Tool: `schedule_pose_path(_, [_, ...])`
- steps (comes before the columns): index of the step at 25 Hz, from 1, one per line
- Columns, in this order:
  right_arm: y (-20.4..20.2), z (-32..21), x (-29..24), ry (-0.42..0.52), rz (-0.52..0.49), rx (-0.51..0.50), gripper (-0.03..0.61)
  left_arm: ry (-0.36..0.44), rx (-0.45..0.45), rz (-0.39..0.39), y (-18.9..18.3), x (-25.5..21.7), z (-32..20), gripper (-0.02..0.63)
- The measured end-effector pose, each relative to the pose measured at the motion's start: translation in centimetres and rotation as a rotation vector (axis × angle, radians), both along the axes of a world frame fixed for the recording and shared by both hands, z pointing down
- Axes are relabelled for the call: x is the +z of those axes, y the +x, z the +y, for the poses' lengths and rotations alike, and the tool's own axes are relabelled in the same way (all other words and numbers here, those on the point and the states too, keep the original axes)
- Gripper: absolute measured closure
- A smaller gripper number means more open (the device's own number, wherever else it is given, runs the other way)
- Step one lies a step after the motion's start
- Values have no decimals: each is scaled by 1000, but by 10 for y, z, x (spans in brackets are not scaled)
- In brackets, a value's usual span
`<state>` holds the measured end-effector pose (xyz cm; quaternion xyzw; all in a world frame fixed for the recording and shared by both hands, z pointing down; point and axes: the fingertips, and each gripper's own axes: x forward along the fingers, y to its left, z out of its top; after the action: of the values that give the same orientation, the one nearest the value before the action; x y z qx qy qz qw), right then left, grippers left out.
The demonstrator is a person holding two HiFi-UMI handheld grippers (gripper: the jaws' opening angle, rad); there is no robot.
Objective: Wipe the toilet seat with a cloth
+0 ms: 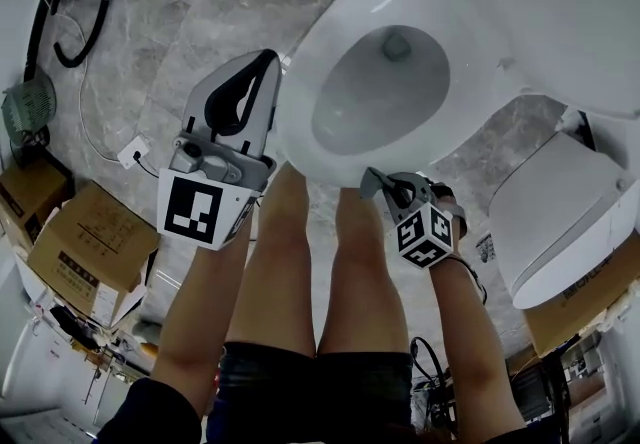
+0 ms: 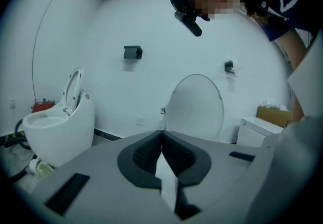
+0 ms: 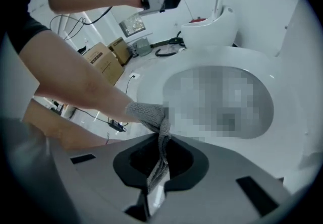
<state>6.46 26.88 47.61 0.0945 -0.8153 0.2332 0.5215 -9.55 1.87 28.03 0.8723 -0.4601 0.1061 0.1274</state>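
Left gripper [image 1: 266,60]: at 9 o'clock of the bowl, just beside the seat's outer edge. Fingers pressed together, nothing between them. They point toward 12 to 1 o'clock, past the seat and not at it. Its own view looks across at the wall.

Seat [image 1: 300,97]: white oval. Long axis runs from the front rim by the person's knees up toward 1 o'clock in the head view. Front rim is the near end.

Right gripper [image 1: 378,179]: at 6 o'clock of the bowl, right at the front rim. This is the nearer one, and the working one. Fingers clamped on the cloth [image 3: 150,113], a grey knit bunch that sticks out past the tips toward 11 o'clock in the right gripper view. A tail runs back between the pads.

From the fingers, the rim fans out ahead from about 10 round to 3 o'clock. The cloth sits over the front-left corner, close by the person's leg. Contact with the seat: can't tell.

Judgement: the wipe likely runs rightward along the rim.
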Motion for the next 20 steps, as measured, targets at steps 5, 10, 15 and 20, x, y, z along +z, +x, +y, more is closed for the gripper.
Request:
schedule_pose_path(5, [-67,16,1,-27,-117,-147,541,-3,-4,-1,-10,4,-1,595])
schedule_pose_path(10, [-145,-8,1,13,-190,-125,541,-13,-20,-11,-18,10,1,595])
schedule_pose_path(15, [-151,-10,-1,4,-207,-84,541,-17,-31,-10,-26,13,3,595])
schedule_pose_path(20, [-73,18,2,-30,-94,-114,541,-17,-47,1,-27,11,-4,595])
